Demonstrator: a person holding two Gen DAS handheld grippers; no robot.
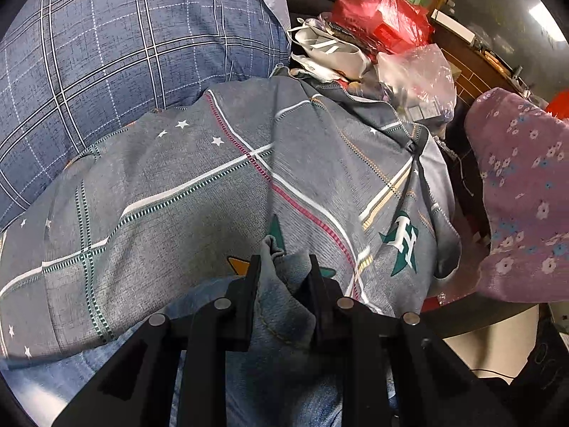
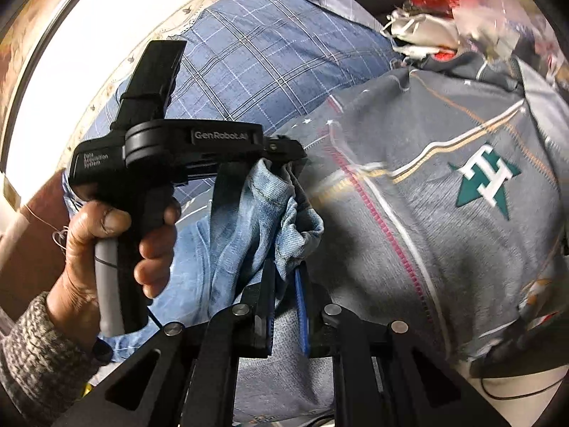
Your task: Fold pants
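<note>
The pants are light blue jeans (image 1: 281, 306), bunched and lifted over a grey patterned bedsheet (image 1: 170, 192). My left gripper (image 1: 284, 263) is shut on a fold of the denim hem, which sticks up between its black fingers. In the right wrist view the left gripper (image 2: 281, 163) is at centre left, held by a hand, with the jeans (image 2: 256, 220) hanging from it. My right gripper (image 2: 286, 270) is shut on another bunch of the same denim just below. The rest of the pants is hidden under the grippers.
A blue checked pillow (image 1: 106, 46) lies at the back left. A red plastic bag (image 1: 377, 10), clear bags and clutter sit at the back. A purple floral cloth (image 1: 526, 195) is at the right. The bed edge drops off at the right (image 1: 490, 341).
</note>
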